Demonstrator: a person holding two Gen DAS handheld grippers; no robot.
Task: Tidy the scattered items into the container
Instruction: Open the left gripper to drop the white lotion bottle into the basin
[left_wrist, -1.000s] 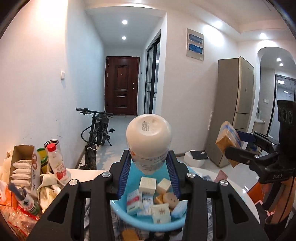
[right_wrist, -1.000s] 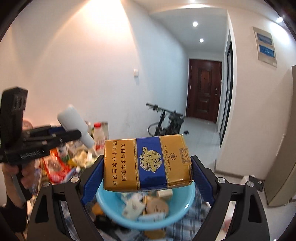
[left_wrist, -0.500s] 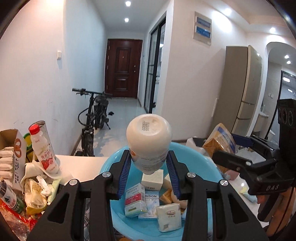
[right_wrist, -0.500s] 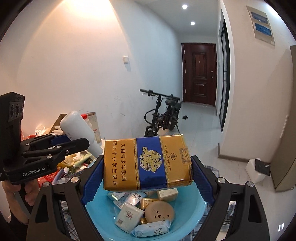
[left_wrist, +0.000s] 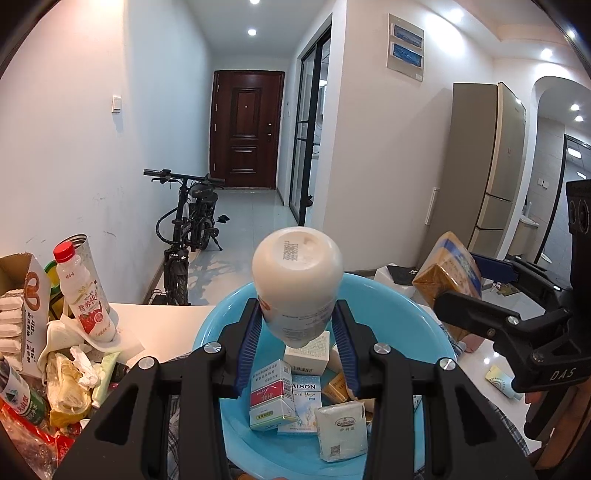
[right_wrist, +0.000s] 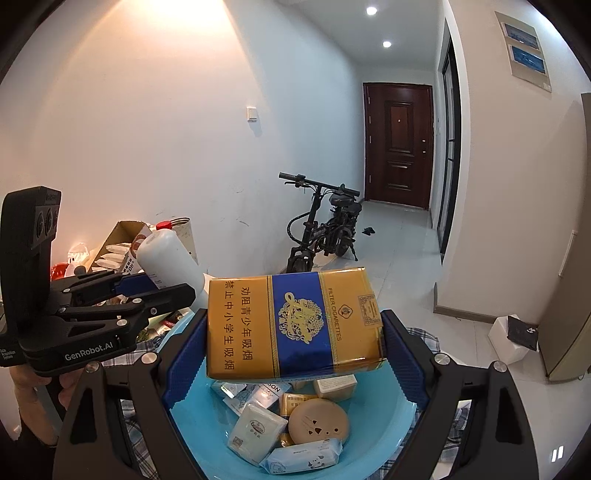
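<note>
At the left edge of the left wrist frame, a strawberry drink bottle (left_wrist: 86, 295), an open cardboard box (left_wrist: 22, 295) and crumpled wrappers crowd the table (left_wrist: 166, 325); a bicycle (left_wrist: 188, 236) stands in the hallway beyond. Compared with a second ago, both grippers sit lower, and the blue basin (left_wrist: 388, 306) fills far more of each frame's bottom. The left gripper (left_wrist: 297, 343) clamps a white bottle (left_wrist: 297, 284), base toward the hallway, above the basin. The right gripper (right_wrist: 293, 347) grips a gold-and-blue cigarette carton (right_wrist: 293, 325) over the basin, which holds small boxes and packets.
</note>
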